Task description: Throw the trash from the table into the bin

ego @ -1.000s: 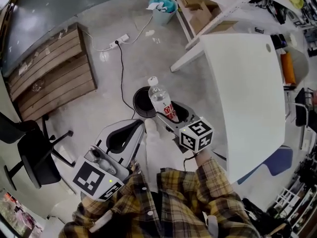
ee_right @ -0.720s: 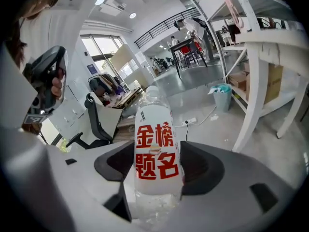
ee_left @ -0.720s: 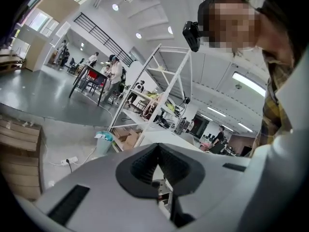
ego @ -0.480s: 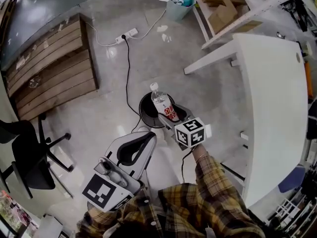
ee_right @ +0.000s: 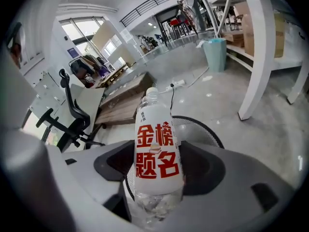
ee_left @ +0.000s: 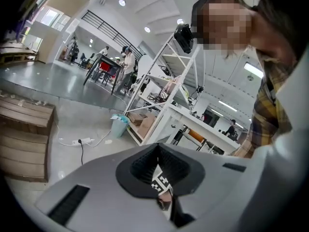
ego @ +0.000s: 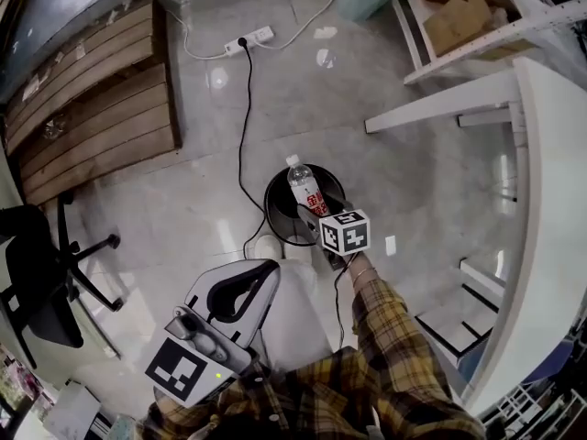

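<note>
Polished grey floor (ego: 440, 200); wooden pallet (ego: 92, 99) at upper left, white table (ego: 559, 200) along the right edge. Right gripper (ego: 314, 214) has its jaws clamped on a clear bottle (ego: 305, 191) with a red-lettered white label, held upright over the black mesh bin (ego: 272, 211). Left gripper (ego: 240, 280) has its jaws together with nothing between them, close to the body.

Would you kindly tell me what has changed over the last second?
The right gripper has carried the clear plastic bottle with the red-printed white label away from the white table until it hangs squarely over the round black mesh bin. Unchanged: the right gripper stays shut on the bottle; the left gripper stays shut, empty.
</note>
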Available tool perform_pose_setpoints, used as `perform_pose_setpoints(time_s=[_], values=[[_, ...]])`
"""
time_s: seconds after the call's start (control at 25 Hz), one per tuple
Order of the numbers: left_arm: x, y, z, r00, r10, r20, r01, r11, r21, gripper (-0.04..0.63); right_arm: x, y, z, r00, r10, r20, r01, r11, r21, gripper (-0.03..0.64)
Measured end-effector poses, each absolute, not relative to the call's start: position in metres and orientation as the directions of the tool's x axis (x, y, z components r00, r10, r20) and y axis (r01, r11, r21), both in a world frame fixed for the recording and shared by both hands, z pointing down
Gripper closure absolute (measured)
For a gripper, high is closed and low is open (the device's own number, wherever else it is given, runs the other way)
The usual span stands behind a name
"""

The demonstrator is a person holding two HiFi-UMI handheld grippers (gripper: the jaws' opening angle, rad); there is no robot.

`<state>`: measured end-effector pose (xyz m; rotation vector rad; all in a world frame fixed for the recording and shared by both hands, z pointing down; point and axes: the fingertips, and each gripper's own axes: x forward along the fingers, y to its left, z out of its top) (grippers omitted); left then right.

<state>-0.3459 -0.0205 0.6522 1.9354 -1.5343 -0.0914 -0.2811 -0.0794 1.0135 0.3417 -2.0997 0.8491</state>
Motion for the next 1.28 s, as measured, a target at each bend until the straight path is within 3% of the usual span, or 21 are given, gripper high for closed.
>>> perform_pose_setpoints(time_s=[0.28, 0.56, 0.84, 1.04, 1.28], values=[[-0.353, -0.015, 0.667, 0.319, -0.892, 0.321, -0.836, -0.105, 0.539, 0.586, -0.276, -0.073, 1.058, -0.553, 0.051, 0.831, -0.57, 0.704, -0.423, 0.322], [-0.346, -0.011, 0.633, 0.341, -0.885, 0.318, -0.823, -0.118, 0.556, 0.586, -0.258, -0.055, 1.026, -0.525, 0.082, 0.847, -0.589, 0.683, -0.432, 0.31], [-0.332, -0.016, 0.57, 0.37, -0.883, 0.288, -0.81, -0.155, 0.565, 0.586, -0.252, -0.047, 0.95, -0.555, 0.078, 0.828, -0.606, 0.644, -0.467, 0.311], [-0.323, -0.015, 0.519, 0.391, -0.88, 0.269, -0.796, -0.177, 0.579, 0.586, -0.262, -0.043, 0.864, -0.65, 0.073, 0.756, -0.579, 0.596, -0.556, 0.313], [-0.315, -0.022, 0.45, 0.421, -0.885, 0.201, -0.795, -0.252, 0.552, 0.586, -0.273, -0.052, 0.738, -0.764, -0.013, 0.645, -0.515, 0.614, -0.598, 0.407]])
